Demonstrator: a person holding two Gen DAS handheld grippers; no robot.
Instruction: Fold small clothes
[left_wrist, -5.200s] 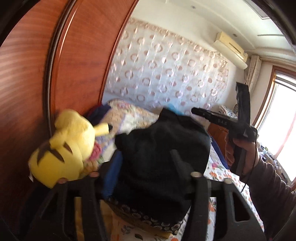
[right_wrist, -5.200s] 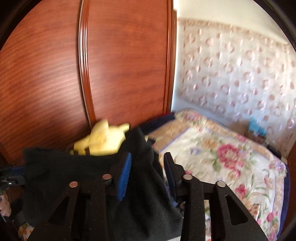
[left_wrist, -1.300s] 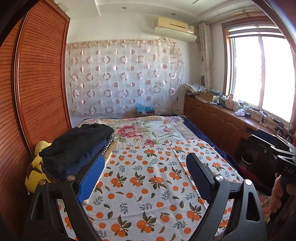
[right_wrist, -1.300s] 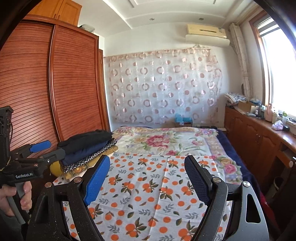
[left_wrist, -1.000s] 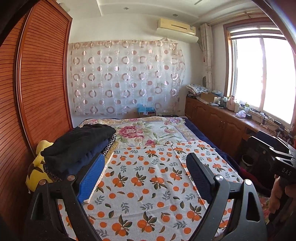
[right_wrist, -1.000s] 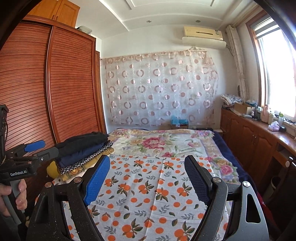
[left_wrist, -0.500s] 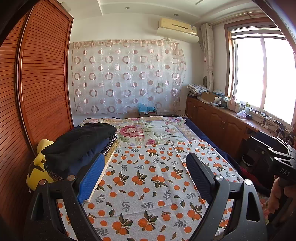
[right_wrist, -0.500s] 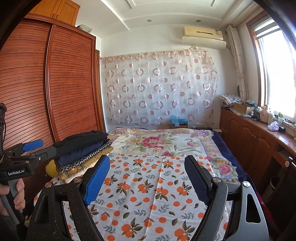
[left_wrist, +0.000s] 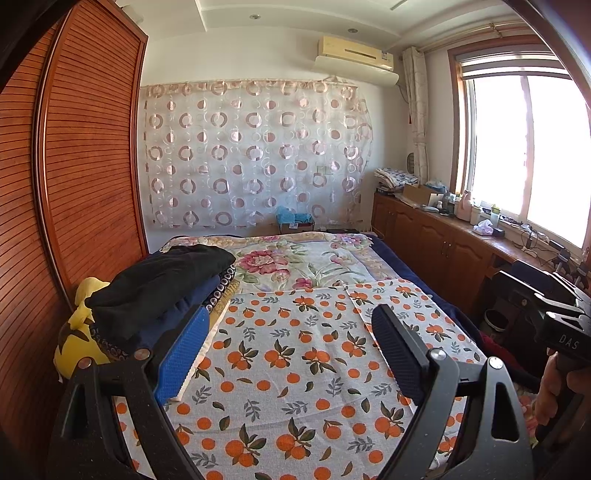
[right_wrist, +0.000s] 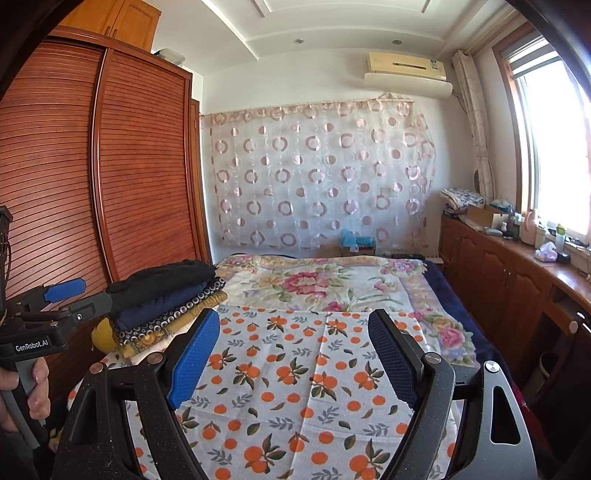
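Both claws, left claw (left_wrist: 288, 354) and right claw (right_wrist: 293, 354), gape empty above the orange-print sheet (left_wrist: 295, 369), the folded stack (left_wrist: 159, 284) parked left-forward, keeping the bed workspace free.

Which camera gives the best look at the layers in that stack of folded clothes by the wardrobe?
The right wrist view: the stack of folded clothes shows its separate layers edge-on. The left wrist view shows mostly the black top piece.
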